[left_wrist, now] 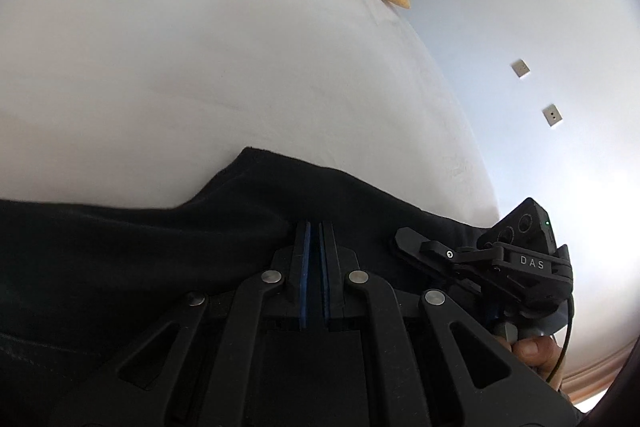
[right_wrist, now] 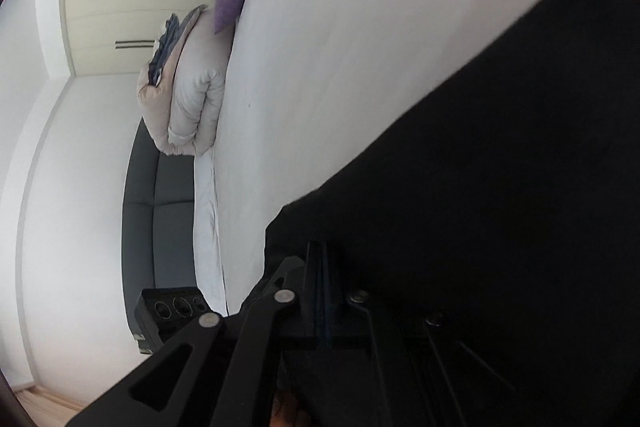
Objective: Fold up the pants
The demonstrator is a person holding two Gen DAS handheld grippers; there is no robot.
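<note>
I am carrying the black pants [left_wrist: 120,247] across the bed [left_wrist: 200,67], both tongs, left [left_wrist: 315,231] and right [right_wrist: 320,251], pinching fabric, keeping them level so the fold lands straight.

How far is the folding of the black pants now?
Done: both tongs have hold of the black pants, which lie partly on the white bed. In hand: the left tongs and the right tongs are shut on the fabric, apparently carrying an edge. Left: no finished fold shows; the cloth must still be laid down, released and smoothed.
</note>
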